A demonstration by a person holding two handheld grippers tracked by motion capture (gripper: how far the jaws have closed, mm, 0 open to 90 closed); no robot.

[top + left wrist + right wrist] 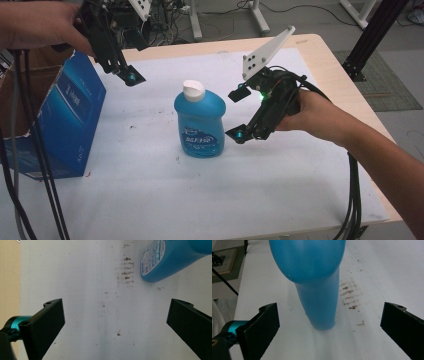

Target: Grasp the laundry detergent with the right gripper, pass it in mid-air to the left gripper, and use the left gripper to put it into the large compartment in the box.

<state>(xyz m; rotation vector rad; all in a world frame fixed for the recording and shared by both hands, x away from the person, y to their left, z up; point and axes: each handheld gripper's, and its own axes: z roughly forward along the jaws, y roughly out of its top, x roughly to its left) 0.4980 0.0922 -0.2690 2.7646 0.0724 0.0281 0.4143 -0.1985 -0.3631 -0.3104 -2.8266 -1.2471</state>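
Note:
A blue detergent bottle [200, 122] with a white cap [193, 90] stands upright in the middle of the white sheet [200, 200]. My right gripper [237, 114] hovers just right of it, open, its jaws facing the bottle without touching it. In the right gripper view the bottle [317, 277] rises ahead between the wide-apart jaws of the right gripper [329, 322]. My left gripper [127, 75] hangs above the sheet at the back left, apart from the bottle. It is open and holds nothing [115, 315], with the bottle's base [172, 260] at the upper right of its view.
A blue carton [75, 115] stands at the left edge of the sheet, beside a brown cardboard box [30, 90]. Brown stains [126, 270] mark the sheet. The wooden table edge [345, 80] runs along the right. Cables [352, 210] trail from my right hand.

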